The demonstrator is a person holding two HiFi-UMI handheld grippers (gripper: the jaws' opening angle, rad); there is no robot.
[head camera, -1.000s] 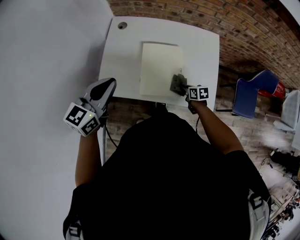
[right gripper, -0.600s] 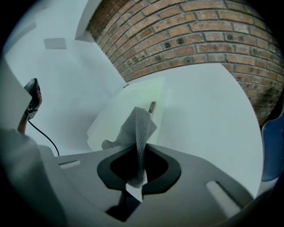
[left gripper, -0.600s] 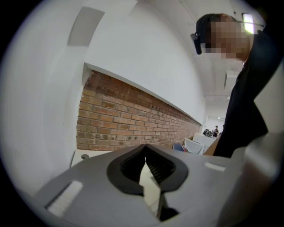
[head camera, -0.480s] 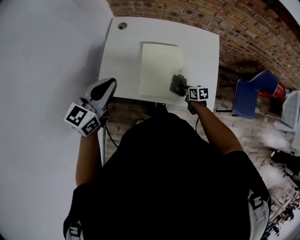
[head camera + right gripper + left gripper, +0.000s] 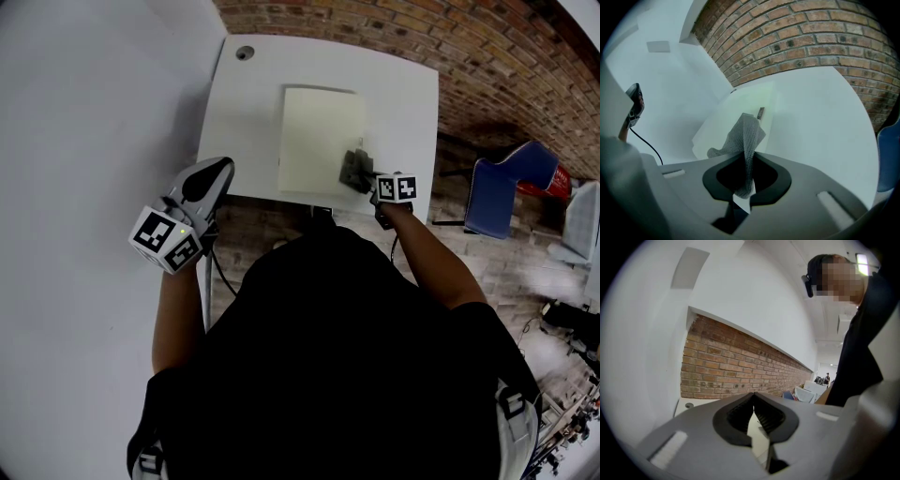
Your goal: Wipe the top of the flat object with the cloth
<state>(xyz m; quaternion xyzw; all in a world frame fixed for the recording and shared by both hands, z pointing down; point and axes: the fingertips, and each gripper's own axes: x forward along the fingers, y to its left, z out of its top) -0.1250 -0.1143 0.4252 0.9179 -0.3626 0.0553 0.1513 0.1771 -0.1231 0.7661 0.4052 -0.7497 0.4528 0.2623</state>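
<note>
- The right gripper [image 5: 749, 157] has its jaws pinched on the grey mesh cloth [image 5: 746, 136], which stands up out of them in a crumpled fold
- In the head view the cloth [image 5: 354, 169] sits on the near right edge of the pale flat object [image 5: 319, 131], which lies on the white table [image 5: 248, 112]
- The left gripper [image 5: 753, 398] has its jaws together with nothing between them; it is held off the table's near left corner, well apart from the flat object
- A brick wall [image 5: 450, 37] runs behind the table
</note>
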